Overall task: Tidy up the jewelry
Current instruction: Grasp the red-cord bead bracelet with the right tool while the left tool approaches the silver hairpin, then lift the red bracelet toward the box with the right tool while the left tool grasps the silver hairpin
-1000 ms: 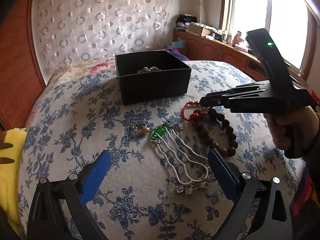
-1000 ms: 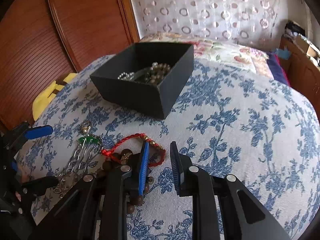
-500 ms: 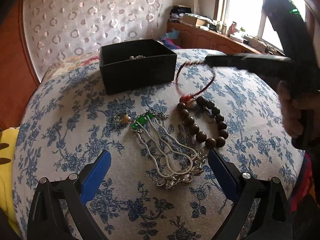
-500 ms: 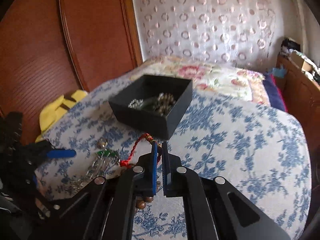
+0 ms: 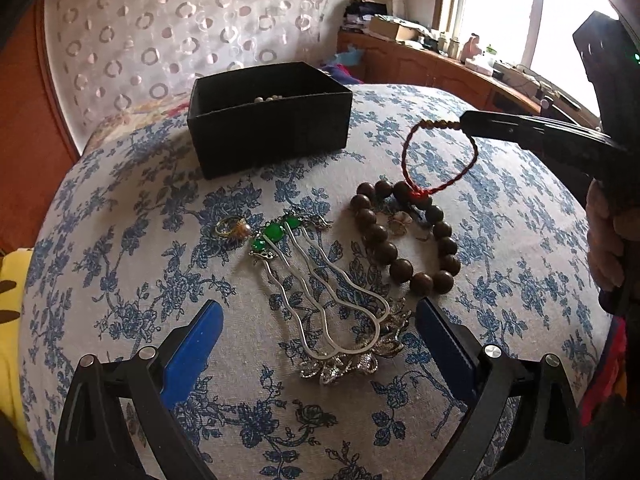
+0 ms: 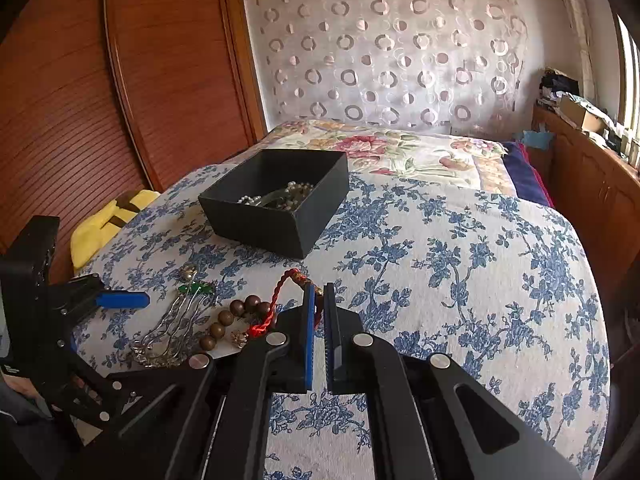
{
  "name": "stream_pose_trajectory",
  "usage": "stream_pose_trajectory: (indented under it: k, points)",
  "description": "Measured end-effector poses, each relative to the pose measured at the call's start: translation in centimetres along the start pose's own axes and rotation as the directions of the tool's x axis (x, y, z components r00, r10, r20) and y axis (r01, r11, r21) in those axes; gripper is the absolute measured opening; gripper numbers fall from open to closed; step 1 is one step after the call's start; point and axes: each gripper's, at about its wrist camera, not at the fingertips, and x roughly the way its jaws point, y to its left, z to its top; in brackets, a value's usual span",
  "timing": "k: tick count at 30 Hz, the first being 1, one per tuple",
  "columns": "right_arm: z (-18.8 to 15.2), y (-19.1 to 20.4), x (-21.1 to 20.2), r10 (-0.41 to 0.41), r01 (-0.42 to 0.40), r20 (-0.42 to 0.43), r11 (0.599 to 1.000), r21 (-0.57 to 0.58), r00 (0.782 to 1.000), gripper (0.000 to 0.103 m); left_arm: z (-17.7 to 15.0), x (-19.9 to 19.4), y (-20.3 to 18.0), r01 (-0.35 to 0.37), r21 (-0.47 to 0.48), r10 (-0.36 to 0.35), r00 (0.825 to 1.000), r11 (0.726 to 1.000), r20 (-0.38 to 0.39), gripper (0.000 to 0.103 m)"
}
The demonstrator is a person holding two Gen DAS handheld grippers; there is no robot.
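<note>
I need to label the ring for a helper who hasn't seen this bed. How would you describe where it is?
On the blue-flowered bedspread, look in front of the black box, toward its left corner. The gold ring lies just left of the green-jewelled silver hairpin, apart from the brown bead bracelet. It is the only small gold band, with a pale stone.

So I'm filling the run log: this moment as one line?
right tool: shut on red cord bracelet, lifted | left tool: open, over hairpins | black box: holds beads | bead bracelet: on the bedspread
</note>
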Motion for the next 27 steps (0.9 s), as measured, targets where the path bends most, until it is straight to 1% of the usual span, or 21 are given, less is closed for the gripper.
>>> stream_pose_trajectory:
  k: [2,3,5,8,15,21,22,27]
  points:
    - [-0.1,0.0,-0.1,0.003,-0.003,0.001,1.0,0.002,1.0,0.005,-0.1,-0.1,0.1,0.007,-0.003,-0.007,1.0,1.0,0.0,0.079]
    - [-0.2,0.0,-0.1,0.004,-0.004,0.001,1.0,0.002,1.0,0.005,-0.1,-0.1,0.1,0.009,-0.003,-0.009,1.0,1.0,-0.001,0.076]
    - [-0.2,0.1,-0.1,0.005,-0.005,0.001,1.0,0.003,1.0,0.005,-0.3,-0.2,0.0,-0.007,0.009,0.007,1.0,1.0,0.0,0.067]
    - [-0.3,0.2,-0.1,0.007,-0.007,0.001,1.0,0.002,1.0,0.005,-0.8,-0.7,0.2,0.0,0.011,0.0,1.0,1.0,-0.002,0.061]
    - [-0.4,0.9,0.3,0.016,-0.016,-0.005,1.0,-0.005,1.0,0.005,-1.7,-1.5,1.2,-0.005,-0.008,0.005,1.0,1.0,0.001,0.061]
    - [-0.4,1.2,0.6,0.019,-0.02,-0.01,1.0,-0.01,1.0,0.005,-1.6,-1.5,1.4,-0.011,-0.018,0.012,1.0,1.0,0.007,0.061]
    - [-0.4,1.2,0.6,0.019,-0.02,-0.01,1.0,-0.011,1.0,0.005,-1.6,-1.5,1.4,-0.003,-0.02,0.003,1.0,1.0,0.011,0.056]
    - [-0.4,1.2,0.6,0.018,-0.018,-0.012,1.0,-0.011,1.0,0.005,-1.8,-2.3,1.6,0.013,-0.029,-0.012,0.999,1.0,0.04,0.056]
